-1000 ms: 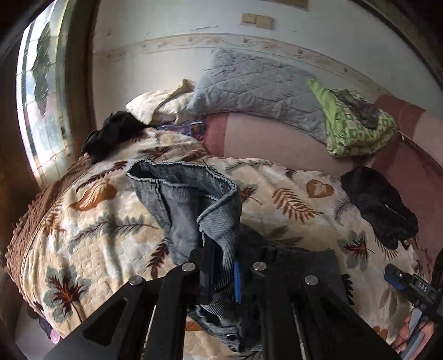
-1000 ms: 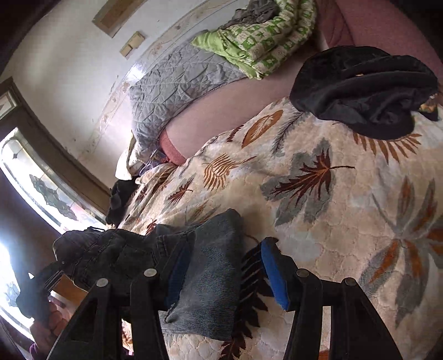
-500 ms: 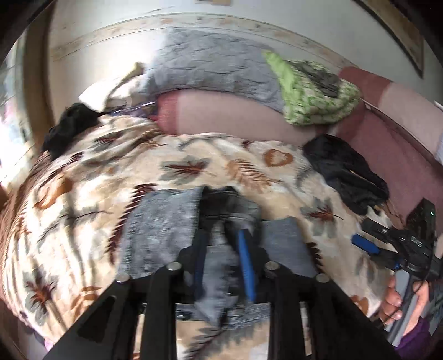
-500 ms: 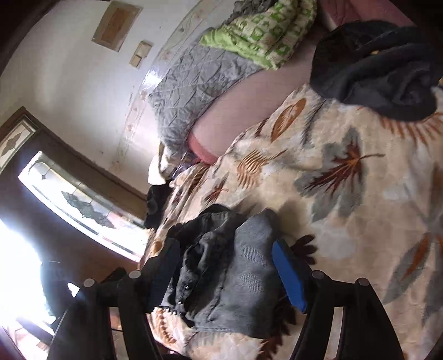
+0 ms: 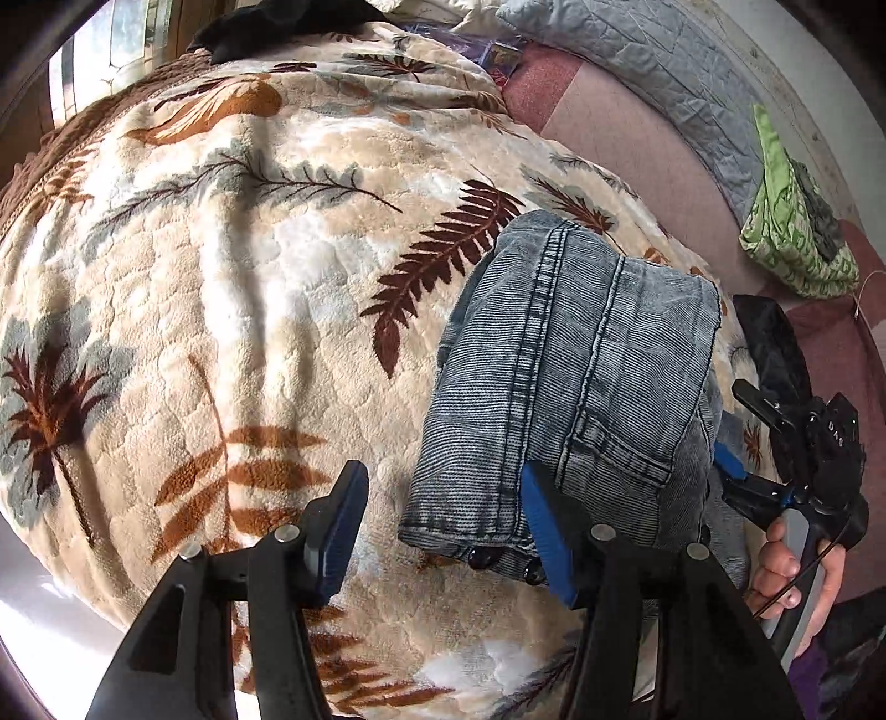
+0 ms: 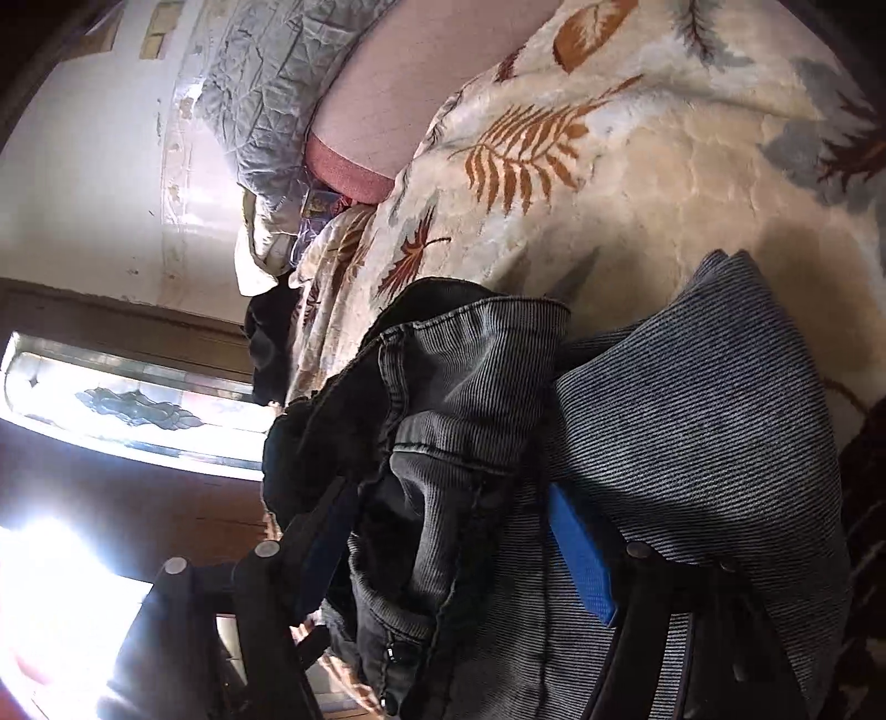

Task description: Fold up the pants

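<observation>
The grey-blue jeans (image 5: pixel 570 382) lie folded in a compact stack on the leaf-print blanket (image 5: pixel 221 277). My left gripper (image 5: pixel 443 531) is open just above the near edge of the stack, its right finger (image 5: pixel 545 531) over the denim and its left finger (image 5: pixel 338 531) over the blanket. In the right wrist view my right gripper (image 6: pixel 448 548) is open and low, with the waistband layers of the jeans (image 6: pixel 692 421) bunched between its fingers. The right gripper also shows in the left wrist view (image 5: pixel 736 471) at the stack's right edge, held by a hand.
A pink headboard cushion (image 5: pixel 620 127), a grey quilted pillow (image 5: pixel 637 50) and a green patterned cloth (image 5: pixel 797 232) lie at the far side. Black garments lie at the far left (image 5: pixel 277 22) and right (image 5: pixel 775 343). A window (image 6: pixel 127 399) is at the bed's side.
My left gripper has let go of the jeans and opened, now looking down on the folded stack. My right gripper has moved in close over the waistband end.
</observation>
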